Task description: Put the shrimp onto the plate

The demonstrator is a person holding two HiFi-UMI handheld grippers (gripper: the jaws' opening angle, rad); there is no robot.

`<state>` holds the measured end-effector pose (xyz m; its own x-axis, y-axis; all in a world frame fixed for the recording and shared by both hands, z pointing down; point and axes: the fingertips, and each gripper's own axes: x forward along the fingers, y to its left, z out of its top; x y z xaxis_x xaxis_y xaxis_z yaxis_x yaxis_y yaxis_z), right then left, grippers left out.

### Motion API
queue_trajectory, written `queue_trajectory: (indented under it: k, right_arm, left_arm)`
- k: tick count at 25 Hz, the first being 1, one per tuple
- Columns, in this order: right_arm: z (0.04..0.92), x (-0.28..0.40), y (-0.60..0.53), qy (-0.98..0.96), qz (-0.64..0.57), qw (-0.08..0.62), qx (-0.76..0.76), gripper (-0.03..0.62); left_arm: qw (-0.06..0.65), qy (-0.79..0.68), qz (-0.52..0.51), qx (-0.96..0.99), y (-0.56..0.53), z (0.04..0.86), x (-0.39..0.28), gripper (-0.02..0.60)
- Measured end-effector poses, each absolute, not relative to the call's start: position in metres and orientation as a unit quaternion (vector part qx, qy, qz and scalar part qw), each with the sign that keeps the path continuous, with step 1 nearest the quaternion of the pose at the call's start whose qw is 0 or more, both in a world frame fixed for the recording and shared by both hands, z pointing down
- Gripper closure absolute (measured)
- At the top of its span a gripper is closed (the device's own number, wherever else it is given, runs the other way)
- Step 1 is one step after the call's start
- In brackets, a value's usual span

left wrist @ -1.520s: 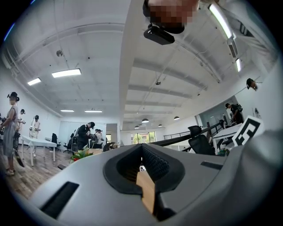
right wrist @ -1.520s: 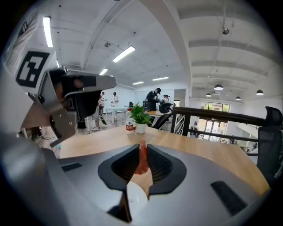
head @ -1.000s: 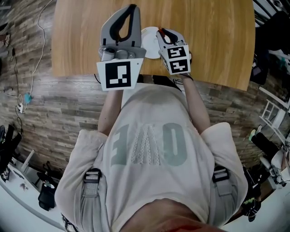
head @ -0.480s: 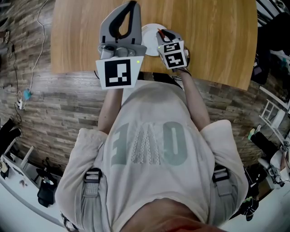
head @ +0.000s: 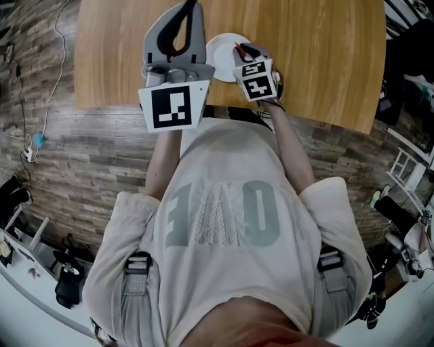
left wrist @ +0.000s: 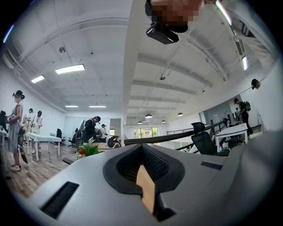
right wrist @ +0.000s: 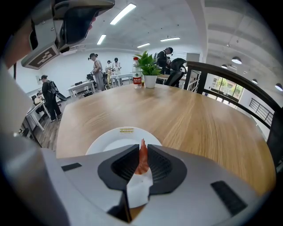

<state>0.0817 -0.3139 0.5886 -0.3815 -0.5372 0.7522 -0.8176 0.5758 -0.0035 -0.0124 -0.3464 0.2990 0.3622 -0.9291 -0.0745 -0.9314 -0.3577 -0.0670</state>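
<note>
An orange-red shrimp (right wrist: 143,158) stands upright between the jaws of my right gripper (right wrist: 142,149), which is shut on it. Just beyond those jaws lies a white round plate (right wrist: 108,140) on the wooden table; the gripper tilts down over the plate's near rim. In the head view the right gripper (head: 239,49) hangs at the right edge of the plate (head: 218,46). My left gripper (head: 192,9) is held up to the left of the plate, pointing level. Its jaws (left wrist: 142,149) meet at the tips with nothing between them.
The wooden table (head: 325,61) stretches far beyond and to the right of the plate. A potted plant (right wrist: 148,66) and a bottle (right wrist: 137,73) stand at its far edge. Several people and desks fill the room behind. A black railing (right wrist: 239,84) runs at the right.
My right gripper has sunk toward the plate with the shrimp still in it and tipped further down. The left gripper has stayed where it was.
</note>
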Motion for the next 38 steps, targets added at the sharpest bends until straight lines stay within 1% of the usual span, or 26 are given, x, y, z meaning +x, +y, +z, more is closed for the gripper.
queue_trajectory:
  k: [5,12,16,20,25,28,33,36,38]
  right_arm:
    - [0.591,0.08,-0.314,-0.809,0.185,0.37,0.417,0.531]
    - [0.59,0.08,-0.312,-0.802,0.134,0.405,0.419,0.53]
    - [0.585,0.077,-0.313,-0.806,0.125,0.394,0.425,0.51]
    - [0.581,0.076,-0.316,-0.807,0.131,0.387,0.427,0.505]
    - [0.578,0.073,-0.315,-0.812,0.147,0.373,0.425,0.477]
    - [0.574,0.073,-0.317,-0.812,0.155,0.356,0.436,0.477]
    - [0.55,0.083,-0.328,-0.808,0.182,0.29,0.48,0.48]
    - [0.527,0.082,-0.333,-0.817,0.17,0.261,0.485,0.486]
    - [0.508,0.083,-0.336,-0.819,0.148,0.245,0.498,0.514]
  left_arm:
    - [0.046,0.562,0.012,-0.825,-0.347,0.299,-0.013,0.572]
    - [0.042,0.566,0.012,-0.823,-0.348,0.302,-0.016,0.572]
    - [0.045,0.566,0.015,-0.823,-0.347,0.301,-0.016,0.572]
    - [0.044,0.564,0.013,-0.824,-0.347,0.301,-0.014,0.572]
    - [0.046,0.564,0.014,-0.825,-0.344,0.299,-0.013,0.572]
    - [0.048,0.564,0.015,-0.825,-0.342,0.298,-0.014,0.572]
    - [0.054,0.563,0.014,-0.825,-0.34,0.293,-0.014,0.572]
    - [0.06,0.561,0.019,-0.825,-0.337,0.286,-0.014,0.572]
    - [0.066,0.558,0.023,-0.827,-0.334,0.281,-0.013,0.572]
